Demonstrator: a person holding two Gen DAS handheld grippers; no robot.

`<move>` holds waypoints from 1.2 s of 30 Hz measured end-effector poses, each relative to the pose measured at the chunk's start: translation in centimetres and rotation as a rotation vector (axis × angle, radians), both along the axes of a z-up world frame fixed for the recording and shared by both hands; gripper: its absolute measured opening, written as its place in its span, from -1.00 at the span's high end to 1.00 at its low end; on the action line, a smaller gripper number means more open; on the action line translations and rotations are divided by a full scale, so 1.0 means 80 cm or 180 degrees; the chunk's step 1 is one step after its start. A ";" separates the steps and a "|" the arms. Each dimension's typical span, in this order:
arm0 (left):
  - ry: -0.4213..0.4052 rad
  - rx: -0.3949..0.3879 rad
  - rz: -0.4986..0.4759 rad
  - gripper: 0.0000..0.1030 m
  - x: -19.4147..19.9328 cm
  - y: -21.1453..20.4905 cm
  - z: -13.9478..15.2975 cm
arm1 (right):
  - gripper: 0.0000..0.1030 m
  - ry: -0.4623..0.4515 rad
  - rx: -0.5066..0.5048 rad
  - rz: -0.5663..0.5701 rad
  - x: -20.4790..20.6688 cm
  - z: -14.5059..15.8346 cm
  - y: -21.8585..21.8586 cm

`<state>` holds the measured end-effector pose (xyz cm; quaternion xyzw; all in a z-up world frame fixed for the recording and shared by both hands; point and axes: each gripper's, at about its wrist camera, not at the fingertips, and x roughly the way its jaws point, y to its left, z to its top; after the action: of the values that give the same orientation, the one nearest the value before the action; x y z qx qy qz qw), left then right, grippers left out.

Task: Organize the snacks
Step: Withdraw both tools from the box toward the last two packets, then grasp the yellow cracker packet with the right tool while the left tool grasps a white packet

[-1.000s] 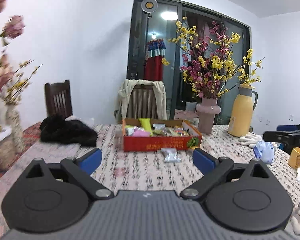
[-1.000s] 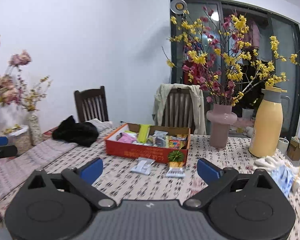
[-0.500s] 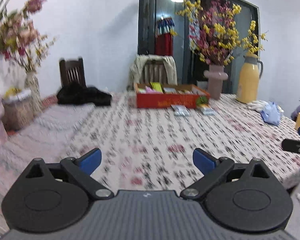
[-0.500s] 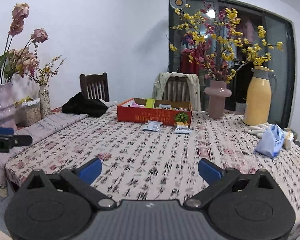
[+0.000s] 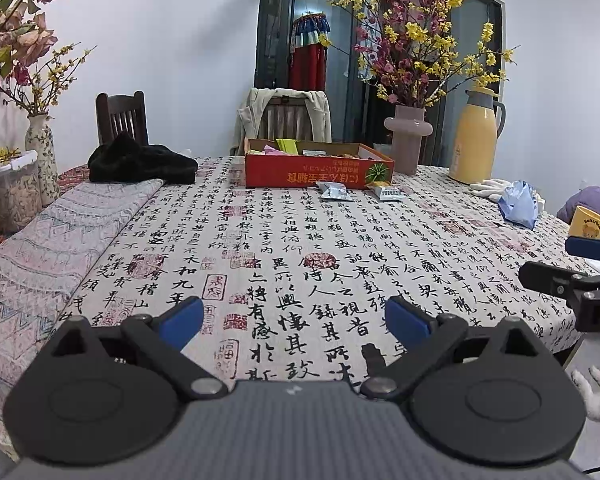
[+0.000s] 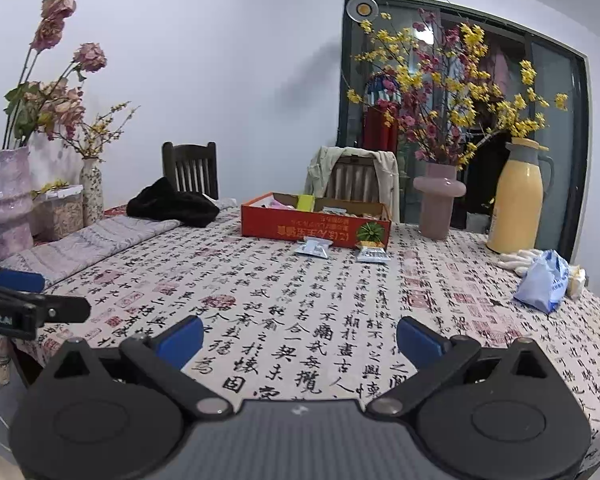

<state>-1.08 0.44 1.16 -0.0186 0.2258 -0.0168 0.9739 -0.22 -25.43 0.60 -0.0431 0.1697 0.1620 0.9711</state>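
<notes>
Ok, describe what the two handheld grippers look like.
Both look alike: the left gripper and the right gripper each have a grey textured body, two black round discs, black linkage arms with silver pivot pins, and blue pads on the fingertips. The left gripper's side carries white lettering, seen from the right wrist view.

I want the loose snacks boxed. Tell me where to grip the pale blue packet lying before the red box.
Grip the pale blue packet by its near crimped edge, coming from the table's near side with the tongs low and level. It lies flat on the tablecloth, just in front of the red box, which blocks the far side.
</notes>
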 end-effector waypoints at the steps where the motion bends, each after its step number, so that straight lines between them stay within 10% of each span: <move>1: 0.0001 0.0005 -0.0007 -0.93 0.001 -0.001 0.000 | -1.00 0.0021 0.0020 -0.0015 0.002 -0.001 -0.002; 36: 0.0359 0.0064 -0.0432 -0.93 0.311 -0.019 0.016 | -1.00 0.0488 0.0134 -0.0217 0.280 -0.004 -0.003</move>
<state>23.77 -1.11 2.48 0.0055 0.2812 -0.0794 0.9563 22.19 -25.69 0.28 -0.0044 0.2415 0.1351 0.9609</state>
